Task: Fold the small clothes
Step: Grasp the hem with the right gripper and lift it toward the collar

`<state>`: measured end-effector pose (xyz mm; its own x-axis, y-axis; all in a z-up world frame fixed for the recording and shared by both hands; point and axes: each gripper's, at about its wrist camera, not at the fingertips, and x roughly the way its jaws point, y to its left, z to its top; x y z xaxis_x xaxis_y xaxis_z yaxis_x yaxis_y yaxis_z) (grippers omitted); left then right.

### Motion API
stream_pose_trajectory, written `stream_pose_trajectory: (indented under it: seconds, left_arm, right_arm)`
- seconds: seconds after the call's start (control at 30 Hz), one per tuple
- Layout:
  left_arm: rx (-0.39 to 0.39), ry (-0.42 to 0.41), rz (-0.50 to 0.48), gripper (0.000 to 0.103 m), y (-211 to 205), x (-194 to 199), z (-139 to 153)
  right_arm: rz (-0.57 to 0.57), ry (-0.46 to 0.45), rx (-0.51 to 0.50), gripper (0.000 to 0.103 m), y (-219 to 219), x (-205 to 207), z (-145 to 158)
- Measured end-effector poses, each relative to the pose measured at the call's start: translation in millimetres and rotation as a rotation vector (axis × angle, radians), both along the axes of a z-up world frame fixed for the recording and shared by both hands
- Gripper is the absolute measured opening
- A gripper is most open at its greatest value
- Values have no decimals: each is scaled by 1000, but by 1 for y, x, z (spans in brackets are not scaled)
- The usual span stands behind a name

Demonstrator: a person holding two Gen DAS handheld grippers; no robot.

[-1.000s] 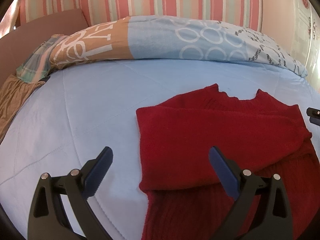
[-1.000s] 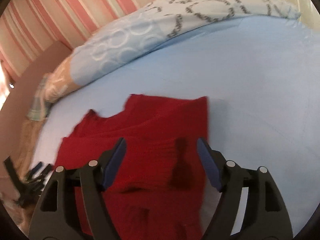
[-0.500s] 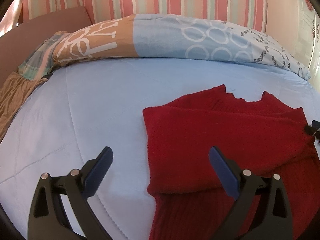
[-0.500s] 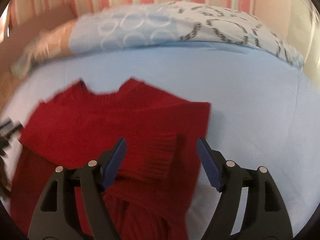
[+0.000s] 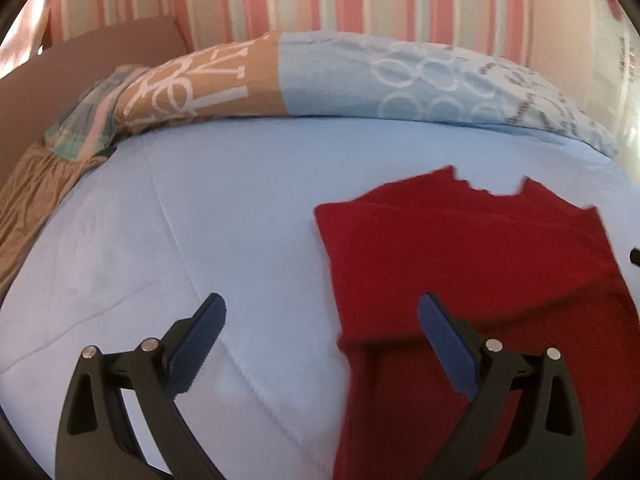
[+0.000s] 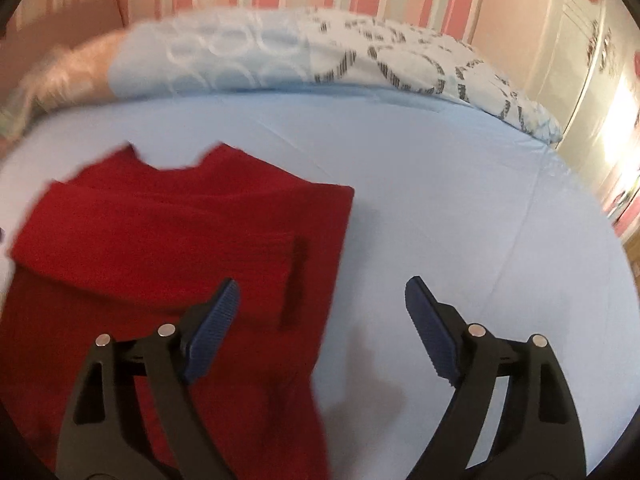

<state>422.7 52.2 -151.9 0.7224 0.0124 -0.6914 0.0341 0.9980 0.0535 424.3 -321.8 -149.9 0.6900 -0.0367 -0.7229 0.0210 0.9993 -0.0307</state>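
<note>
L gripper (image 5: pixel 322 312): jaws wide apart, nothing between the pads, hanging over bare blue bed sheet (image 5: pixel 224 216). Vs a sec ago the red sweater (image 5: pixel 472 256) sits further right in my L view, so I've slid this hand out to the left, off the cloth; only the R pad overlaps the sweater's near-left edge in the view, not touching as far as I can tell.

Sweater itself: flat on the bed, neckline pointing to the pillows (image 5: pixel 360 76), both sleeves folded in across the chest, cuff of one lying near the R side edge.

R gripper (image 6: pixel 320 304): jaws have just been opening wider, nothing held, pads apart with sheet and the sweater's R edge (image 6: pixel 336 240) below the gap. A sec ago the view was rolled and the jaws were above the cuff (image 6: pixel 276 264); now it's levelled and shifted right, half off the cloth.

My read: sleeve fold is done and released. Both hands are clear at the sides, prob. set up for the next fold, hem up toward the collar. Frames are blurred, so exact edge contact = can't tell.
</note>
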Motion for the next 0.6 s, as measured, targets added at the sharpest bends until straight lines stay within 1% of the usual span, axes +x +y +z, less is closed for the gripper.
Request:
stream_pose_trajectory:
  seconds: [0.03, 0.07, 0.1, 0.13, 0.2, 0.23, 0.3, 0.33, 0.4, 0.43, 0.47, 0.53, 0.6]
  left_arm:
    - [-4, -10, -17, 97, -1, -15, 6]
    - [-6, -17, -30, 97, -3, -27, 11]
    - [-6, -20, -42, 97, -5, -38, 16]
    - [-6, -26, -56, 97, -5, -56, 23]
    - [-7, -44, -75, 97, -4, -95, 34]
    - [-8, -48, -81, 97, -5, -112, 38]
    - [-4, -57, -88, 97, -2, -147, 42]
    - [-11, -60, -81, 97, 3, -174, 43]
    - [-17, -49, -92, 97, 3, -207, 40]
    - [-8, -45, -90, 97, 3, -229, 35]
    - [-6, -39, -92, 97, 3, -243, 31]
    - [-24, 0, -99, 97, 1, -271, 17]
    - [-29, 35, -87, 97, 1, -290, 2]
  right_arm:
    - [34, -25, 45, 86, 4, -26, 10]
    - [50, -35, 65, 86, 7, -41, 16]
    - [73, -46, 82, 87, 11, -60, 23]
    - [115, -70, 99, 87, 18, -92, 32]
    - [142, -97, 117, 87, 24, -133, 44]
    - [162, -112, 121, 87, 27, -162, 49]
    - [178, -137, 101, 87, 34, -209, 55]
    - [180, -147, 78, 87, 38, -236, 55]
    - [196, -154, 40, 87, 46, -281, 49]
    - [199, -150, 22, 87, 49, -294, 45]
    - [207, -132, 9, 86, 52, -305, 37]
    - [212, -82, -42, 78, 58, -324, 17]
    - [204, -36, -117, 59, 63, -333, -3]
